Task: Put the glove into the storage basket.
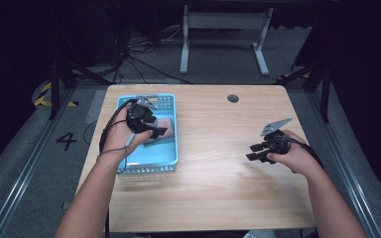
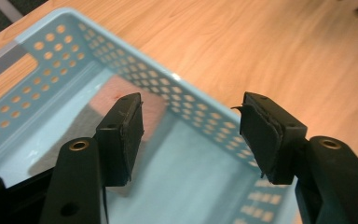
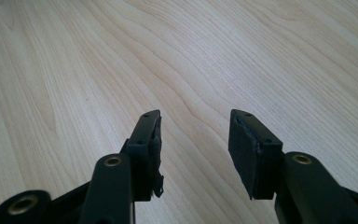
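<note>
1. The left gripper (image 1: 155, 131) is seen above a light blue perforated plastic basket (image 1: 173, 148) at the left of a pale wooden desk (image 1: 218, 188); its jaws stand apart with nothing between them.
2. A flat pinkish-brown rectangular pad (image 1: 164, 125) is seen lying on the floor of the basket, near its right wall, just below the released gripper.
3. The right gripper (image 1: 255, 151) is held low over bare wood at the right of the desk, well apart from the basket; its jaws are likewise spread and nothing is held.
4. A snag is judged possible: the basket wall could be caught by a jaw or by the trailing cable as the left hand is lifted, and the light basket dragged or tipped.
5. The desk surface is otherwise uncluttered, with a round grommet hole (image 1: 233, 98) near the far edge.
6. Grey carpet, loose black cables (image 1: 139, 59) and a white table frame (image 1: 223, 25) are seen beyond, in a dim room.
</note>
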The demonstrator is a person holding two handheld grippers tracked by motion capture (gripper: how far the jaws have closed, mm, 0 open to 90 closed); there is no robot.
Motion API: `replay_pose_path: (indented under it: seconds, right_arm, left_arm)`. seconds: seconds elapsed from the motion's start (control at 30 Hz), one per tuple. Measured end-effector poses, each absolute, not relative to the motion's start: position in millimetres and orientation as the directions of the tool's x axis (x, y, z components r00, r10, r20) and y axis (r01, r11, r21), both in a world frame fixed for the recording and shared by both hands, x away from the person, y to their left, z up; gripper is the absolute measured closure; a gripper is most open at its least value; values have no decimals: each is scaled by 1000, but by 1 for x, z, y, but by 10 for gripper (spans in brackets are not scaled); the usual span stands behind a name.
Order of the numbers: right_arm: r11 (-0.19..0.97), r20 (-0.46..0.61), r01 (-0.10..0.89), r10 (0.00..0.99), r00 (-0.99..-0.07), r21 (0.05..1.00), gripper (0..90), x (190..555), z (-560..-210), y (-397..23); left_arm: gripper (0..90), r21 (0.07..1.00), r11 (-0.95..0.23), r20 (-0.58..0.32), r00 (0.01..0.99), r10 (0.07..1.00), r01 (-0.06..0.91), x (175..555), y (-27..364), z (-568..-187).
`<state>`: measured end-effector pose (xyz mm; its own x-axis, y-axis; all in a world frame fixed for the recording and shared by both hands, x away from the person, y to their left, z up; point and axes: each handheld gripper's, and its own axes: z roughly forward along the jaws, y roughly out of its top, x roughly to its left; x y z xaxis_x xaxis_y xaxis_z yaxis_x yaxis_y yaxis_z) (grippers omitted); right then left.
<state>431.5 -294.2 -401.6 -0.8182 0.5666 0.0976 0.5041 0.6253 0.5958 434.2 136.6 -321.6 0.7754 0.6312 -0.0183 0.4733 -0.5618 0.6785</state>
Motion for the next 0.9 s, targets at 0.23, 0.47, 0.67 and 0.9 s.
replay_pose_path:
  seconds: [0.23,0.47,0.67,0.9]
  right_arm:
    - [627,102,508,566,-818,590,549,430,-402,-295]
    - [624,103,513,572,-814,589,549,428,-402,-298]
    - [627,108,518,572,-813,582,548,428,-404,-299]
    - [628,108,521,574,-812,579,548,427,-405,-301]
  left_arm:
    - [399,684,-561,-30,786,617,467,399,122,-325]
    - [397,707,-557,-67,825,561,436,371,113,-340]
    - [395,705,-571,-68,842,535,420,352,108,-364]
    - [397,695,-583,-99,860,501,420,342,106,-401]
